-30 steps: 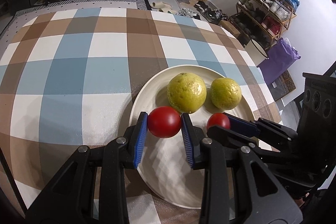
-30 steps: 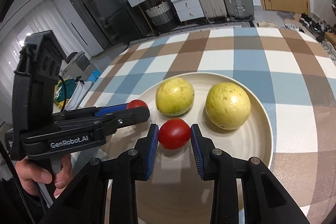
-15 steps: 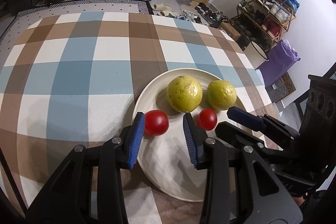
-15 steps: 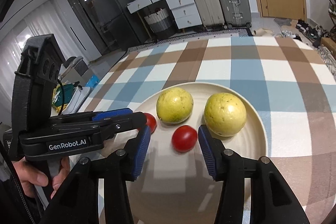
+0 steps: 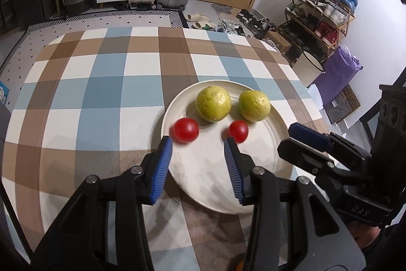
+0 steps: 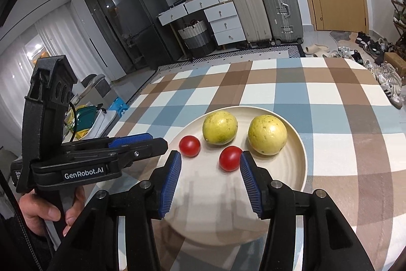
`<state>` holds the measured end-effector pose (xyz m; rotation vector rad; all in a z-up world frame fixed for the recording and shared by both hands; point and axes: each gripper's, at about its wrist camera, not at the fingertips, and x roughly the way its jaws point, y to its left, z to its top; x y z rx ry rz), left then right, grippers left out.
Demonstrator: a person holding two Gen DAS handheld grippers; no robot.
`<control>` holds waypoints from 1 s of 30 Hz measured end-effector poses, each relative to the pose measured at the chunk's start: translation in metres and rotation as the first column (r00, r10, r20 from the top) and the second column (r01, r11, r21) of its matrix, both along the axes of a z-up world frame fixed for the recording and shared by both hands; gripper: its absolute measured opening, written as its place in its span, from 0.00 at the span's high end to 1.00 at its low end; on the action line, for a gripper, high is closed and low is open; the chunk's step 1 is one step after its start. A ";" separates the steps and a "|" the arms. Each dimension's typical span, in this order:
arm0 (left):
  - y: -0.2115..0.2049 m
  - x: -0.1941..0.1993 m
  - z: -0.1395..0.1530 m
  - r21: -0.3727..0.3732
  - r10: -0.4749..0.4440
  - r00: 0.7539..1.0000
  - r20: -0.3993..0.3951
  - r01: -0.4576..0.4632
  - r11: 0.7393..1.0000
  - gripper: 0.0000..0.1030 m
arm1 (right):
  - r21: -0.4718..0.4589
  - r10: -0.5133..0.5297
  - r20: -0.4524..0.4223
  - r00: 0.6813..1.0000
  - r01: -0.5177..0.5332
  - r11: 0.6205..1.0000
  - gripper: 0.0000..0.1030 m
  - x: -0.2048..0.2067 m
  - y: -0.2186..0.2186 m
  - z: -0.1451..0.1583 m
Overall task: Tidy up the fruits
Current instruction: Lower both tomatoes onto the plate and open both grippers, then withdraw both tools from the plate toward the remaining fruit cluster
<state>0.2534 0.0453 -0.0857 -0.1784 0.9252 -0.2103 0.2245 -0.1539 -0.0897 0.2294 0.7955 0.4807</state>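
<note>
1. Checked cloth in blue, brown and white covers my bench point(image 5: 96, 95), and the cream plate point(image 5: 266, 177) sits on it toward my side, so everything is an easy reach for both hands.
2. All four fruits are on the plate: two yellow-green citrus at the back, left citrus point(image 5: 213, 103) and right citrus point(image 5: 254, 105), near each other but not touching, and two tomatoes in front, left tomato point(image 5: 186, 130) and right tomato point(image 5: 238, 131). Big ones behind, small ones in front, a tidy two-by-two, which looks like the point of the sorting.
3. My left tool point(image 5: 199, 156) has its blue pads apart and spreading wider, nothing between them. The left tomato lies just past its left pad, free on the plate.
4. My right tool point(image 6: 210, 169) is also spread with nothing clamped. The right tomato sits just off its right pad tip in that view; I can't tell if they brush, but it isn't pinched.
5. Both tools hang over the near rim pointing down at the tomatoes, so I'd guess the fruit part is about done.
6. Readable writing: "GenRobot.AI" in white on the side of the left tool, seen from the right camera. The other tool's body has embossed letters, maybe "DAS". Boxes on the far cabinets are too small to read.
</note>
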 end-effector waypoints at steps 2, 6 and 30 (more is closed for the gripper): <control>-0.003 -0.011 0.006 0.015 -0.004 1.000 0.016 0.004 1.000 0.60 | 0.000 -0.002 0.008 1.000 0.002 1.000 0.52 -0.006 -0.001 0.004; -0.008 -0.029 0.014 0.028 -0.009 0.999 0.038 0.008 1.000 0.57 | 0.006 -0.001 0.030 1.000 0.001 1.000 0.51 -0.017 -0.003 0.013; -0.021 -0.150 0.049 0.088 0.049 0.986 0.160 -0.064 0.994 0.13 | 0.022 0.001 0.171 0.985 -0.005 1.000 0.15 -0.117 -0.005 0.045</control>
